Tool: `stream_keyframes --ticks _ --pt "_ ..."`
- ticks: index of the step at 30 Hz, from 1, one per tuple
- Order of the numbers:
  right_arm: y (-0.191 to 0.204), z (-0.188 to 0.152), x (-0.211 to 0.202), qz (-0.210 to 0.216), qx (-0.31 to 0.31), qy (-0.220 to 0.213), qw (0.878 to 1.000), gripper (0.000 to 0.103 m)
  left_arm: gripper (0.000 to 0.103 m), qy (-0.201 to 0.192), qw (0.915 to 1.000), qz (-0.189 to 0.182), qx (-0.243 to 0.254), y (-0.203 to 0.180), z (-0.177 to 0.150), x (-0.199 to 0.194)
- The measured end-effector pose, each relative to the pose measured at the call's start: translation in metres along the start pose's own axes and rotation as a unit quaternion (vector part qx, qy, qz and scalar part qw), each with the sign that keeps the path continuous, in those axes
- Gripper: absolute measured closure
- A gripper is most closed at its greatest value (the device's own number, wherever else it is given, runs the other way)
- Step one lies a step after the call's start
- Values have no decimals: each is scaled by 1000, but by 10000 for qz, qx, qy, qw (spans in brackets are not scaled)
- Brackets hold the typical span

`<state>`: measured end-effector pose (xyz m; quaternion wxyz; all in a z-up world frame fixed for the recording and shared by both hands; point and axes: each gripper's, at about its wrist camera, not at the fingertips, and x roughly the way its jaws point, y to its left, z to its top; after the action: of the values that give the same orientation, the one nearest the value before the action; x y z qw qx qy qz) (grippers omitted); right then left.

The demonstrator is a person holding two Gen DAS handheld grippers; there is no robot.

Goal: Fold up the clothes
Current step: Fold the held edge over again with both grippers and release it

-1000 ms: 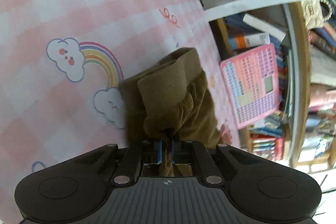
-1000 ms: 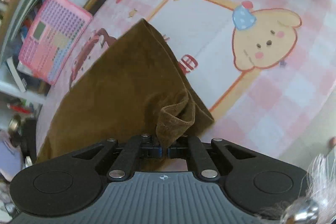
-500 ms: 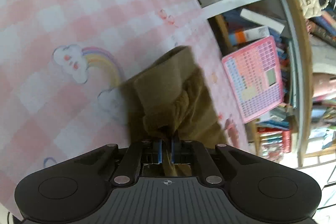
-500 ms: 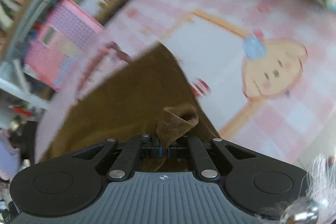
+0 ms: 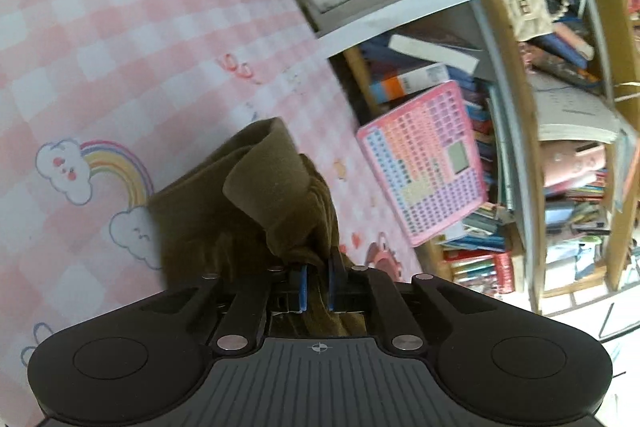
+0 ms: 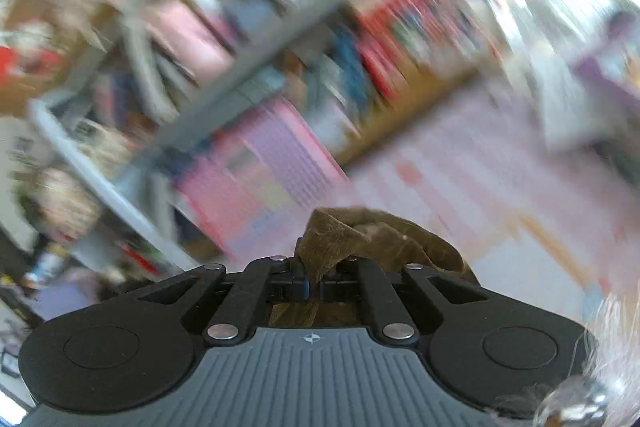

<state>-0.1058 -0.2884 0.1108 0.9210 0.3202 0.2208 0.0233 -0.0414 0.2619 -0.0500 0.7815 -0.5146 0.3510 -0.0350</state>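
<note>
Both grippers pinch the same brown garment (image 5: 248, 211), one edge each; a two-point hold like this lets the cloth be lifted and carried over itself for a fold.

Left gripper (image 5: 318, 285): jaws clamped on a bunched brown edge, blue pads pressed in with cloth between them. From there the garment runs forward in a rolled hump. Its far part seems to lie on the pink checked mat (image 5: 120, 39), next to the rainbow-and-cloud print (image 5: 100, 171), not far from the mat's edge on the shelf side. Whether the hump is clear of the mat I cannot tell.

Right gripper (image 6: 316, 287): jaws together on a brown flap (image 6: 332, 243) that curls up over the fingertips. This view is heavily motion-blurred and tilted toward the bookshelf (image 6: 280, 27), so only a small lobe of cloth shows. Where the rest of it hangs from this side I cannot tell.

A pink toy keyboard (image 5: 424, 163) leans against the shelf just past the mat's edge. It is not touching the garment.

Judgement: the fold looks mid-way. The cloth is gathered and held, not flat, and its layers are uneven, so it does not read as a finished fold. Soft fabric like this sags between the two grips, so both need to stay tight and level for the edges to meet. Risk: the thin flap in the right jaws slips out during a fast swing.
</note>
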Motion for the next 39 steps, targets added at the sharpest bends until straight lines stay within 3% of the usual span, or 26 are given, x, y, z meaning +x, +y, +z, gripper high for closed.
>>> stream_keyframes --ticks 1,3,5,7,11,13,16,17,21,24,26,29,30,37,38,39 --pt "-3 -2 -4 -86 97 36 9999 99 95 -3 10000 -11 -12 1 0 -1" --pt "-33 -26 6 -568 487 584 9955 99 95 -10 10000 -33 -35 4 -1 -2" --pt "-69 -58 23 -1172 775 1249 9822 99 95 114 9998 88 -133 14 -5 2" --pt "-95 -86 34 -1588 930 1623 9694 97 95 170 9996 190 -110 19 -8 7" --pt "-104 -105 31 -1732 995 1584 9670 91 97 127 9996 216 108 6 -4 5" --pt "-102 -104 28 -1695 877 1531 9696 88 97 -44 9973 -48 736 -26 -3 -7" --pt "-99 -105 27 -1732 719 1531 9703 88 97 -315 9862 -359 1584 -62 -8 -28" --pt "-98 -106 27 -1747 669 1534 9703 88 97 -335 9864 -320 1578 -60 -8 -29" --pt "-92 -107 27 -1807 465 1545 9702 88 96 32 9925 652 1036 -16 -8 -4" --pt "-89 -109 27 -1851 313 1553 9699 87 87 90 9932 824 816 2 -14 -1" --pt "-84 -109 26 -1913 151 1533 9694 82 74 32 9938 813 752 3 -15 -7" --pt "-79 -107 22 -2080 -126 1436 9674 74 41 -222 9943 849 600 6 -14 -22" --pt "-78 -106 21 -2133 -207 1405 9666 73 38 -309 9943 862 548 7 -14 -27" --pt "-84 -109 26 -2264 -199 1483 9625 72 39 -438 9957 821 43 16 -1 -10" --pt "-84 -110 28 -2273 -233 1504 9619 72 43 -489 9954 820 -32 15 0 -8" --pt "-84 -111 31 -2299 -277 1533 9607 74 60 -545 9947 865 -138 15 0 -5"
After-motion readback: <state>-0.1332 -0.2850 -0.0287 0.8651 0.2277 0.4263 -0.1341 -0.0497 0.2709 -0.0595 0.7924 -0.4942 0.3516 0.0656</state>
